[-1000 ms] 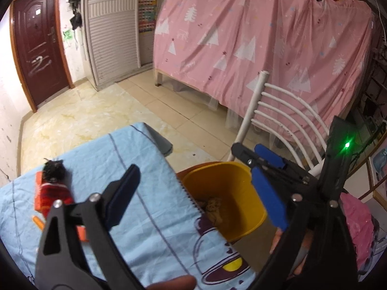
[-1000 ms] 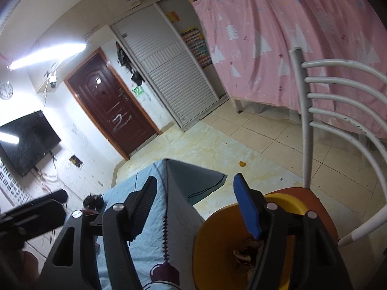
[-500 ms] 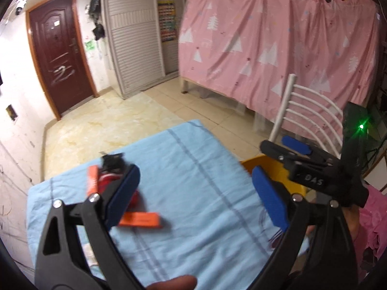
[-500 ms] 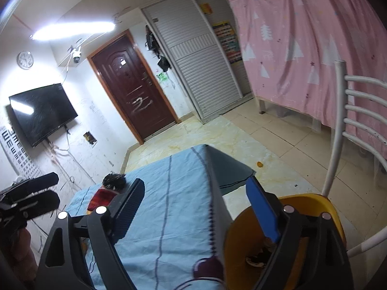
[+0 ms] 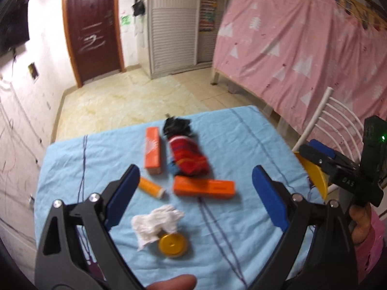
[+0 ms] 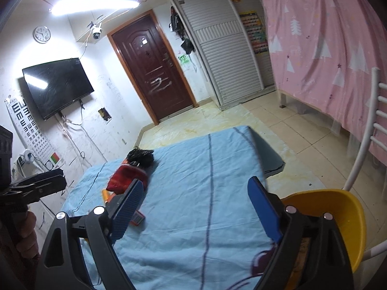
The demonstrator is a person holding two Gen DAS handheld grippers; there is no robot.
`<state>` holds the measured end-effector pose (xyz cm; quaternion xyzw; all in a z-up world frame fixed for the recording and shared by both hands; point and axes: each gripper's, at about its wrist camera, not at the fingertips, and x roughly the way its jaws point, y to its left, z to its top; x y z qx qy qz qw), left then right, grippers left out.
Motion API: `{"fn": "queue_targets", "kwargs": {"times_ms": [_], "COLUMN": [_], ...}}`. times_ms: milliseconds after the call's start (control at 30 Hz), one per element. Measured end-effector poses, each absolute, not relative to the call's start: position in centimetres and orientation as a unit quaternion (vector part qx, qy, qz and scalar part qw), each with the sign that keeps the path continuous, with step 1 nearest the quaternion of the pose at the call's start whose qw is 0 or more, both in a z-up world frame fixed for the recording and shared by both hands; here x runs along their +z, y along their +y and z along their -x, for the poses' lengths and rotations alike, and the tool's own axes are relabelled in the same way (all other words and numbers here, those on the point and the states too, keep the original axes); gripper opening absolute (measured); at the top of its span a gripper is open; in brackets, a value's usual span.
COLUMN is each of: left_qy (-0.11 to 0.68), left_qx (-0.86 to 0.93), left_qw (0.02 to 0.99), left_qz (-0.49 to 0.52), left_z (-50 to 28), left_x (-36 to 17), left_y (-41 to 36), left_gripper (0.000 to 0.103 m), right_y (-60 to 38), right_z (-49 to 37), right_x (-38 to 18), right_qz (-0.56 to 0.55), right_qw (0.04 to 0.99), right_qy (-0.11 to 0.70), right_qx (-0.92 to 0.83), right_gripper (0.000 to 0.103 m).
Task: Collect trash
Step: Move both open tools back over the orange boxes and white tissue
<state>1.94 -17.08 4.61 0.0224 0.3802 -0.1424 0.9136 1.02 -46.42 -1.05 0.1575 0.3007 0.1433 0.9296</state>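
Dark red door (image 6: 154,72) shut on the far wall, wall TV (image 6: 56,85) to its left, clock (image 6: 41,34) and eye chart (image 6: 26,125) near the TV. White louvred wardrobe (image 6: 225,48) right of the door. Pink tree-print curtain (image 5: 302,43) hangs on the right, white slatted chair (image 5: 336,125) in front of it.

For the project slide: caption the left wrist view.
Open left tool above crumpled white tissue, round yellow lid and orange boxes on blue cloth.

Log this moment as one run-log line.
left gripper: open, empty, over tissue | right gripper: just opened, empty, beside yellow bin | blue cloth: litter uncollected
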Motion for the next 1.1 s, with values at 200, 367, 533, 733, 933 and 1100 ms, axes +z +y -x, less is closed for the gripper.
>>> {"fn": "queue_targets", "kwargs": {"times_ms": [200,367,533,733,933,1100], "left_qy": [0.400,0.428,0.444,0.462,0.465,0.470], "left_qx": [-0.114,-0.094,-0.083,-0.081,-0.125,-0.146], "left_qw": [0.909,0.898,0.891,0.882,0.876,0.870], "left_qz": [0.013,0.030,0.033,0.037,0.038,0.022], "left_z": [-3.6,-5.3,-6.1,-6.5,-4.9,-3.8], "left_x": [3.4,1.7,0.3,-1.1,-1.7,-2.6], "left_y": [-14.3,-13.1,-11.8,-10.3,-9.9,-10.7], "left_gripper": [0.090,0.088,0.087,0.080,0.080,0.080], "right_y": [-43.3,-39.9,-37.6,-34.9,-32.6,-30.7], "right_z": [-2.3,-3.2,-4.2,-5.8,-7.3,-8.3], "right_x": [-1.3,-0.9,-0.8,-0.9,-1.1,-1.9], "right_qz": [-0.137,-0.109,-0.096,-0.084,-0.071,-0.061], "right_qw": [0.923,0.920,0.916,0.908,0.900,0.893], "right_qy": [0.319,0.327,0.335,0.350,0.365,0.378], "right_qx": [0.163,0.185,0.198,0.214,0.225,0.236], "right_gripper": [0.082,0.082,0.082,0.082,0.082,0.082]}}
